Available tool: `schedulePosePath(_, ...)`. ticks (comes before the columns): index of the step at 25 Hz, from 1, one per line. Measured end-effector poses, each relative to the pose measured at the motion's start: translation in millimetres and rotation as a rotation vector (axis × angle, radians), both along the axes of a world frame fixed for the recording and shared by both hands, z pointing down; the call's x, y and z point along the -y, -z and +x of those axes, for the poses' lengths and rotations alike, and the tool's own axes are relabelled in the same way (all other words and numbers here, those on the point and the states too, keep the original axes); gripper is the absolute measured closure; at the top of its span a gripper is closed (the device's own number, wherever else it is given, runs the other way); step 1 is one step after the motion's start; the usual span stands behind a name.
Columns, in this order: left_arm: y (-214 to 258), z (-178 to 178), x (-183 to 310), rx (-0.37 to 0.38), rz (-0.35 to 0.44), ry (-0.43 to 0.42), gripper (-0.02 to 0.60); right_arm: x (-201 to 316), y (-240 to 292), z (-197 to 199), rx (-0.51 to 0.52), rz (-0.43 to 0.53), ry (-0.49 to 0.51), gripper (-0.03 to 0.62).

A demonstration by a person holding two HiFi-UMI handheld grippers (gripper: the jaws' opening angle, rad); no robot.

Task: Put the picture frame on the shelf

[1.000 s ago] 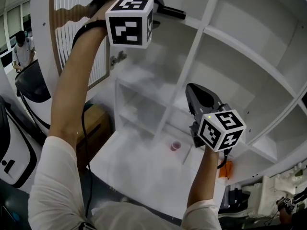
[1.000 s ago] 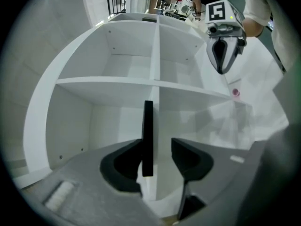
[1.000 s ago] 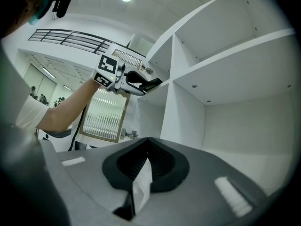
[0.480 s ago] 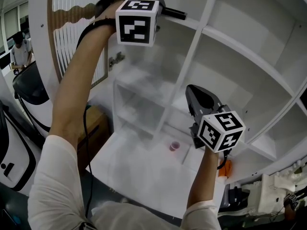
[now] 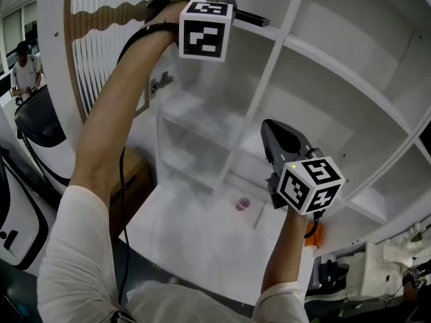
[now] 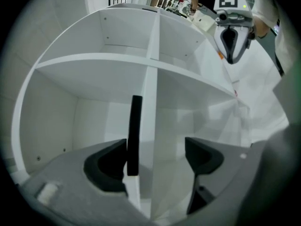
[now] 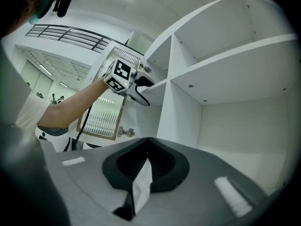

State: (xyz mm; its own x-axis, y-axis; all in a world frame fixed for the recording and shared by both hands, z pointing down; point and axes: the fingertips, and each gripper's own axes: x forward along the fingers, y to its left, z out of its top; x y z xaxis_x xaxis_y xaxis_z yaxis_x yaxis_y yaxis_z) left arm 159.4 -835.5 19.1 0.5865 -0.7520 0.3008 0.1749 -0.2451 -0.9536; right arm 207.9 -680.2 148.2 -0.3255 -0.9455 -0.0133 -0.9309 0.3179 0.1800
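The picture frame (image 6: 134, 135) is black and thin, seen edge-on, standing upright in an upper compartment of the white shelf (image 5: 323, 59). In the left gripper view it is close beside the left jaw, with a wide gap to the right jaw. My left gripper (image 6: 155, 147) is open; its jaws have just been opening and no pad presses on the frame. In the head view the left gripper (image 5: 229, 9) is held high at the shelf's top, and the frame (image 5: 250, 19) shows as a dark bar beside it. My right gripper (image 5: 268, 123) hovers lower, in front of the middle compartments, with its jaws shut and empty (image 7: 148, 142).
A small pink cup (image 5: 243, 203) stands on the low white surface below. An orange object (image 5: 311, 236) lies at the lower right. A wood-framed ribbed panel (image 5: 108, 46) hangs left of the shelf. A person (image 5: 25, 73) stands at the far left.
My left gripper has shifted to the right along the top shelf, while the dark bar of the frame stays about where it was. The right gripper has kept still.
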Motion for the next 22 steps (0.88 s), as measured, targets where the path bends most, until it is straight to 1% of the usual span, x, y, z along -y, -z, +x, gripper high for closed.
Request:
schedulePosePath(3, -3.6, 1.5, 5.7, 0.005, -0.011, 0.005, 0.17, -0.7, -0.7, 0.6, -0.003, -0.006, -0.003, 0.588)
schedulePosePath(6, -3.6, 3.2, 7.6, -0.003, -0.017, 0.01, 0.163, -3.1, -0.6, 3.0, -0.004, -0.008, -0.007, 0.588)
schedulePosePath(11, 0.8, 1.2, 0.5, -0.082, 0.019, 0.006, 0.155, -9.2, -2.5, 4.1, -0.004, -0.011, -0.008, 0.588)
schedulePosePath(17, -3.7, -6.0, -17.8, -0.089, 0.089, 0.049, 0.156, -24.2, -4.8, 7.8, -0.008, -0.013, 0.007, 0.588)
schedulePosePath(22, -20.3, -16.4, -44.1, -0.078, 0.128, 0.12, 0.158, -45.2, -9.3, 5.0, -0.005, -0.014, 0.036, 0.588)
